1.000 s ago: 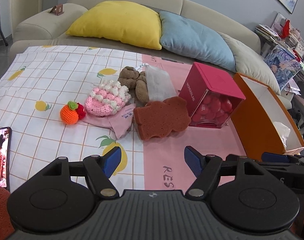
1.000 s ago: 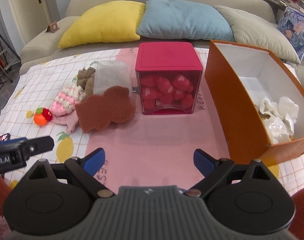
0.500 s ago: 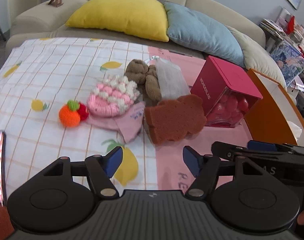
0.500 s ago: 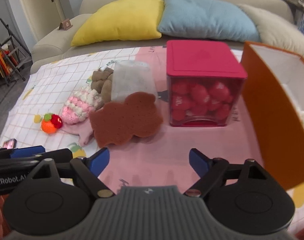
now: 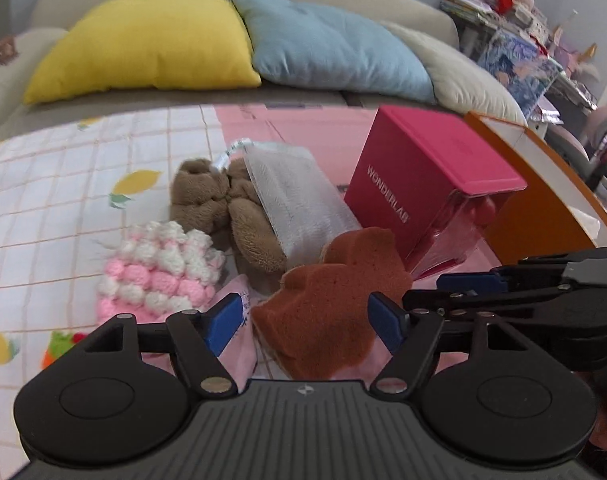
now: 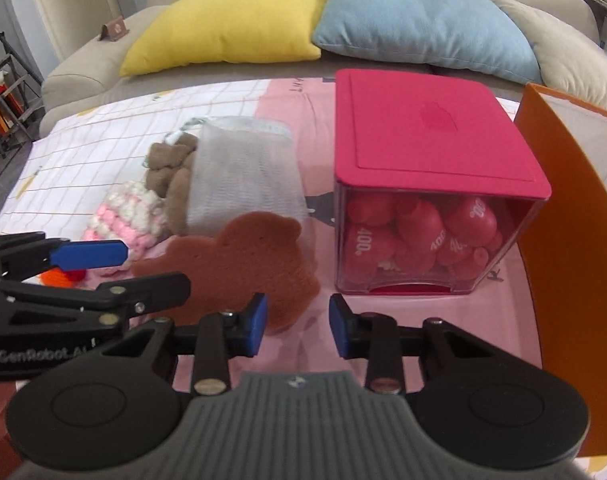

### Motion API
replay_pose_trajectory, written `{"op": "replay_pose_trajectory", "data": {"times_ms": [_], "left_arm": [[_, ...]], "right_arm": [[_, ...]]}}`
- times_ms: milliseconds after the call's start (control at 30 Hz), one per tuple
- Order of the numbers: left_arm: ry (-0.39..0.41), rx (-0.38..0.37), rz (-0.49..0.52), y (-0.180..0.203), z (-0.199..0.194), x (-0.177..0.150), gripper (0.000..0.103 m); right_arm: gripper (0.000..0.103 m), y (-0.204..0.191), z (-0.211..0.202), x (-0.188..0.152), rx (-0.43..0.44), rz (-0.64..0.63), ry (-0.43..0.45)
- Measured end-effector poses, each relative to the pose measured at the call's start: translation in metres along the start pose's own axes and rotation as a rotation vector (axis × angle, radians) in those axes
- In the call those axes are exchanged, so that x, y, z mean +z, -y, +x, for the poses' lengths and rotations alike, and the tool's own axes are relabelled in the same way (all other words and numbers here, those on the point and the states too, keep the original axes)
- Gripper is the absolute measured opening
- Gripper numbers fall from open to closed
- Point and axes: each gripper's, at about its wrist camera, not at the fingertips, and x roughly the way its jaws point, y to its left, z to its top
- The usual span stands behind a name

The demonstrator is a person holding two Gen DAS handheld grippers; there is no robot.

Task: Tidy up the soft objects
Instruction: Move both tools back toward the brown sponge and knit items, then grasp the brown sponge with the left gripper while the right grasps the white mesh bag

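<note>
The left tool (image 5: 305, 326) hangs low over the brown sponge (image 5: 331, 312), its blue pads spread wide apart with the near part of the sponge showing between them, neither pad pressing on it. The right tool (image 6: 297, 326) sits at about four o'clock from the sponge in its own view; its pads are drawing together over bare pink cloth, with only the sponge's near edge just beside the left pad and nothing caught between them.

The soft things lie in a cluster on the checked and pink cloth (image 6: 403, 312) that covers the bench. The sponge, cut in a lobed animal-like outline, lies flat at the near side of the cluster. At twelve o'clock from it a white mesh pouch (image 5: 295, 204) leans over a brown plush toy (image 5: 227, 208), and the sponge's far edge overlaps the pouch's bottom. At ten o'clock from the sponge is a pink-and-white knitted piece (image 5: 159, 276), resting on a flat pink cloth item (image 5: 239, 344). A small orange-and-red knitted fruit (image 6: 63, 276) peeks out at nine o'clock, partly hidden behind the left tool's arm.

At two o'clock from the sponge stands a magenta-lidded clear box (image 6: 431, 184) filled with red packets, close to the sponge but apart from it. An orange box (image 6: 575, 264) stands just beyond it at three o'clock. Yellow (image 6: 231, 16) and blue (image 6: 415, 16) cushions lie on the sofa behind.
</note>
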Motion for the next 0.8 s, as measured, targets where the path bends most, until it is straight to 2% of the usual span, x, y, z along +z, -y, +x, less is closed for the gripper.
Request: {"op": "replay_pose_trajectory", "data": {"times_ms": [200,333,467,533,600,667,733,800], "left_arm": [[-0.067,-0.072,0.041,-0.010,0.026,0.003,0.084],[-0.101,-0.134,0.013,-0.016,0.036,0.003,0.084],[-0.094,-0.156,-0.022,-0.012,0.031,0.004,0.077],[-0.075,-0.168,-0.007,-0.005,0.020,0.003,0.073],[-0.053,-0.180,0.008,0.003,0.006,0.002,0.060],[-0.038,-0.204,0.002,0.012,-0.004,0.001,0.054],[-0.046,-0.196,-0.025,0.020,-0.007,0.000,0.050],[-0.063,-0.172,-0.038,0.030,-0.004,-0.002,0.035]], "right_arm": [[0.030,0.005,0.013,0.001,-0.002,-0.003,-0.023],[0.028,0.006,0.019,0.000,0.001,0.005,-0.032],[0.028,0.008,0.024,0.002,-0.004,-0.003,-0.032],[0.028,0.009,0.024,0.002,-0.014,-0.009,-0.036],[0.028,0.013,0.024,0.001,-0.023,-0.005,-0.044],[0.028,0.017,0.023,-0.001,-0.026,0.007,-0.056],[0.028,0.019,0.023,-0.004,-0.020,0.014,-0.068],[0.028,0.021,0.024,-0.008,-0.024,0.022,-0.085]]}}
